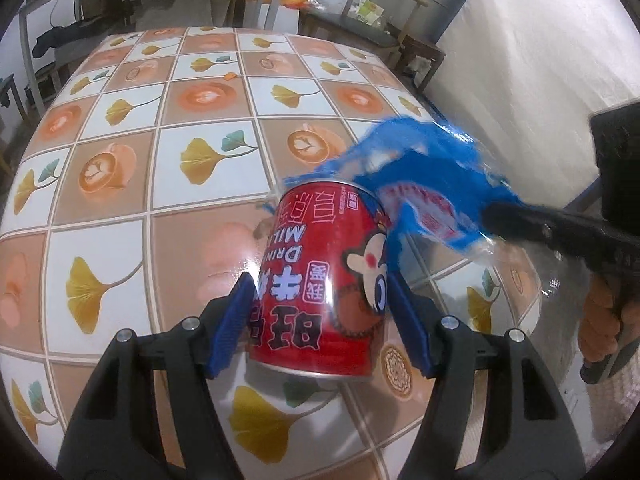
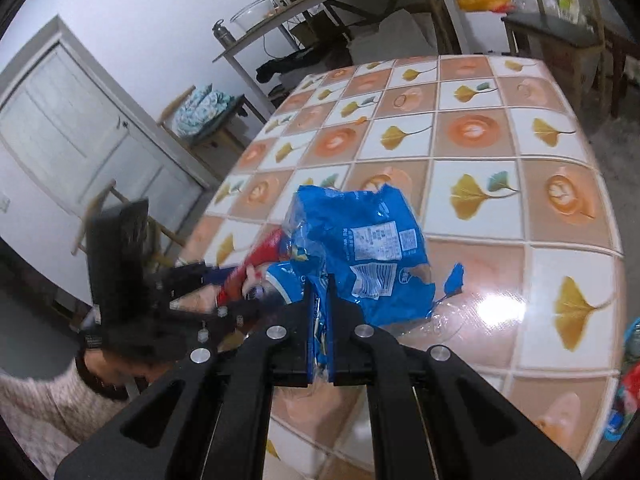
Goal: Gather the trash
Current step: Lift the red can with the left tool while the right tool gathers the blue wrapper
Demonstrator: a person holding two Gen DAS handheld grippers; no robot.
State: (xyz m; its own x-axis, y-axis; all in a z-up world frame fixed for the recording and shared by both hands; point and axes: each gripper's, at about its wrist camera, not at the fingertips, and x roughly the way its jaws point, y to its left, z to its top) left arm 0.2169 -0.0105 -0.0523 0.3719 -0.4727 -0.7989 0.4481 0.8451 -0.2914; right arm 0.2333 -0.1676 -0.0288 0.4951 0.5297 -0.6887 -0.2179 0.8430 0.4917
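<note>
A red milk-drink can (image 1: 320, 260) sits tilted between the blue pads (image 1: 236, 320) of my left gripper (image 1: 320, 280), which press on both of its sides just above the patterned table (image 1: 120, 160). Beside it hangs a torn blue plastic wrapper (image 1: 424, 152), pinched by my right gripper (image 1: 520, 220) coming in from the right. In the right wrist view the right gripper (image 2: 321, 284) is shut on the wrapper (image 2: 360, 240). There the can (image 2: 256, 264) and the left gripper (image 2: 180, 280) appear blurred to the left.
A small orange scrap (image 1: 230, 76) lies far back on the table (image 2: 480, 140). Wooden chairs (image 1: 380, 20) stand beyond the far edge. A white door (image 2: 60, 120) is at the left. Colourful items (image 2: 628, 380) show past the table's right edge. A person's hand (image 1: 600, 320) grips the right tool.
</note>
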